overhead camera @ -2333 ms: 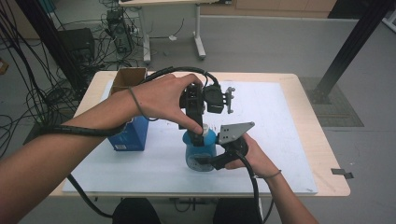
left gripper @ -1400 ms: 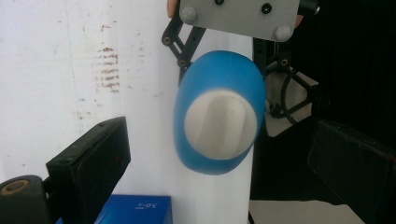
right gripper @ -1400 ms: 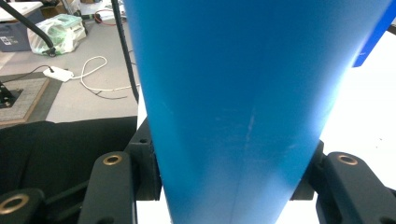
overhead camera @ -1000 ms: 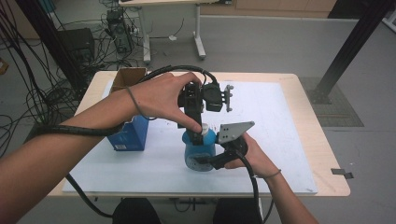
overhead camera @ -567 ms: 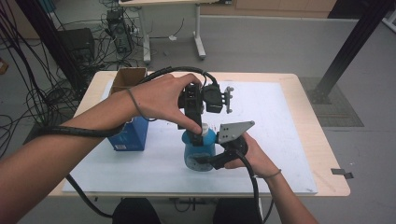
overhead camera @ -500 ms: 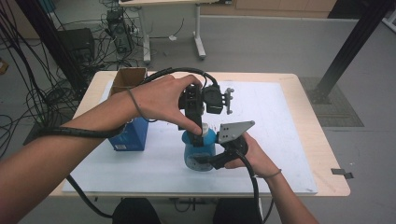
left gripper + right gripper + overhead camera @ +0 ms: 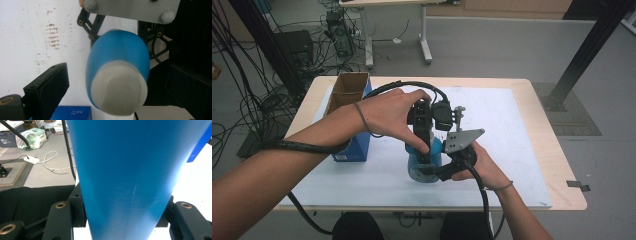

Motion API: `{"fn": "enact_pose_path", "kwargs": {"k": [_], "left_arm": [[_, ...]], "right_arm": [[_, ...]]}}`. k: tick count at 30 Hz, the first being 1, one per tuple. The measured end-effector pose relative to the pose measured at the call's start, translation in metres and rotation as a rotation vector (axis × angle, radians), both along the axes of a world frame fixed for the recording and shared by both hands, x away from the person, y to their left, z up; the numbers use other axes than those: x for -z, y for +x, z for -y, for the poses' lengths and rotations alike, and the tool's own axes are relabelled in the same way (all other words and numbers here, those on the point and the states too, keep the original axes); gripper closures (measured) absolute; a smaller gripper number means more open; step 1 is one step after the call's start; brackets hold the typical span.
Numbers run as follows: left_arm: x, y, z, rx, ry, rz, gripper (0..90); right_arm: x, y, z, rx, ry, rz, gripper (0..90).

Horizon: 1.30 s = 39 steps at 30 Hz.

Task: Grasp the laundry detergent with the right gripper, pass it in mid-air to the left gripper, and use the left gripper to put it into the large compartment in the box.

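Scene unchanged: blue white-capped bottle (image 7: 424,160) at frame centre, clamped in right tongs (image 7: 432,171); left tongs (image 7: 117,82) open, astride cap.

- The left gripper (image 7: 426,156) has edged slightly lower over the blue bottle (image 7: 424,162) and its white cap (image 7: 117,90); little else has shifted

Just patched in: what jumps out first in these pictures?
The blue bottle standing mid-table, clamped at its body by the right hand-held gripper. The left hand-held gripper hangs over its white cap, jaws open on either side. A blue box sits to the left.
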State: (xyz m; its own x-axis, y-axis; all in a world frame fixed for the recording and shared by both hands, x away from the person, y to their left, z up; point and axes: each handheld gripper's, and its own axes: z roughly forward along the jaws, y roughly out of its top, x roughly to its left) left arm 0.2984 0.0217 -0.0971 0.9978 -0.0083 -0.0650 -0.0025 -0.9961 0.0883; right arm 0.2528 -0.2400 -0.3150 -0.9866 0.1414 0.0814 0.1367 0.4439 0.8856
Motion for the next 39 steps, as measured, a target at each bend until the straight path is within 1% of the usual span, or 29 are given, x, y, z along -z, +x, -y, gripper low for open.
{"fn": "enact_pose_path", "kwargs": {"k": [2, 5, 9, 14, 16, 20, 24, 26, 33, 34, 36, 39], "left_arm": [[0.002, -0.002, 0.001, -0.003, 0.004, 0.001, 5.5], [0.005, -0.002, 0.004, 0.004, 0.018, 0.001, 5.8], [0.007, -0.005, 0.008, 0.017, 0.036, 0.01, 6.2], [0.008, -0.005, 0.01, 0.02, 0.046, 0.004, 7.0], [0.01, -0.006, 0.011, 0.027, 0.055, 0.012, 8.1], [0.011, -0.007, 0.011, 0.027, 0.055, 0.01, 8.8], [0.013, -0.009, 0.012, 0.029, 0.058, 0.017, 10.1], [0.013, -0.009, 0.013, 0.039, 0.062, 0.018, 12.5], [0.013, -0.009, 0.014, 0.042, 0.065, 0.019, 18.3], [0.013, -0.01, 0.014, 0.043, 0.063, 0.02, 21.4], [0.013, -0.01, 0.014, 0.044, 0.061, 0.021, 23.3], [0.014, -0.011, 0.015, 0.05, 0.063, 0.024, 29.0]], "right_arm": [[-0.001, 0.0, 0.0, -0.001, 0.0, -0.002, 43.6], [-0.001, 0.0, -0.001, -0.005, 0.002, 0.003, 43.6], [-0.002, -0.001, -0.002, -0.006, 0.002, 0.0, 43.5], [-0.002, -0.001, -0.003, -0.01, 0.004, 0.003, 43.5], [-0.003, -0.001, -0.004, -0.011, 0.002, 0.004, 43.6], [-0.004, -0.002, -0.004, -0.016, 0.001, 0.006, 43.5], [-0.004, -0.002, -0.004, -0.017, 0.002, 0.006, 43.6], [-0.005, -0.003, -0.005, -0.02, 0.0, 0.006, 43.6], [-0.006, -0.003, -0.005, -0.024, 0.003, 0.007, 43.6], [-0.006, -0.003, -0.005, -0.024, 0.003, 0.01, 43.6], [-0.006, -0.003, -0.004, -0.025, 0.003, 0.011, 43.6], [-0.006, -0.004, -0.004, -0.026, 0.005, 0.011, 43.6]]}}
